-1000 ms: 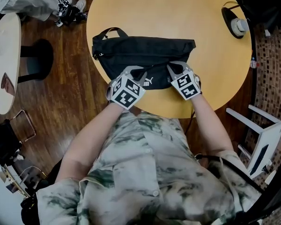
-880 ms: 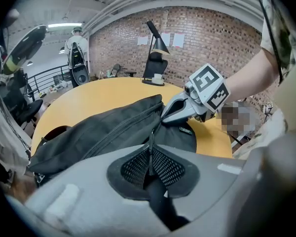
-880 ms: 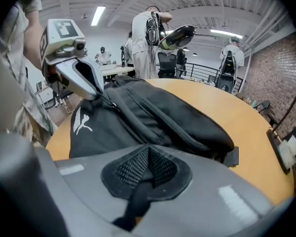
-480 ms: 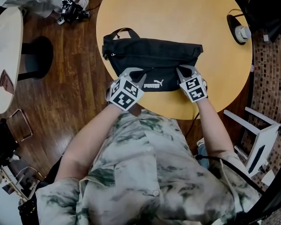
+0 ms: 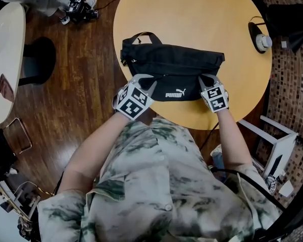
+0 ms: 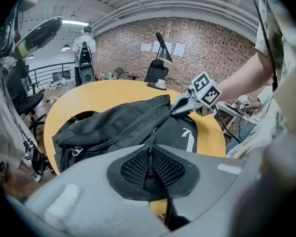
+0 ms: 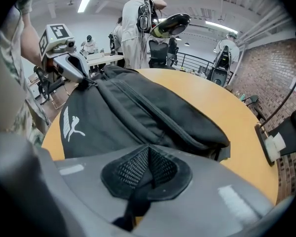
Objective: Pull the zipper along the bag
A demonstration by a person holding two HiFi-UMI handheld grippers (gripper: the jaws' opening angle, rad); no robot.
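A black bag point(image 5: 174, 67) with a white logo lies on the round yellow table point(image 5: 192, 14). My left gripper point(image 5: 145, 79) is at the bag's near edge, left of the logo. In the left gripper view, the left gripper point(image 6: 149, 164) is shut on the thin black zipper pull point(image 6: 152, 139), which runs up to the zipper line on the bag point(image 6: 113, 127). My right gripper point(image 5: 207, 79) is near the bag's right end. In the right gripper view, the right gripper point(image 7: 147, 169) is shut on a black strap of the bag point(image 7: 153, 112).
A white object on a black base point(image 5: 260, 39) sits at the table's far right edge. A white frame point(image 5: 278, 140) stands on the floor at the right, a white table point(image 5: 5, 59) at the left. A person point(image 6: 85, 46) stands far behind the table.
My left gripper has slid left along the bag, away from the logo, with the zipper pull in it. The right gripper has kept its hold near the bag's right end.
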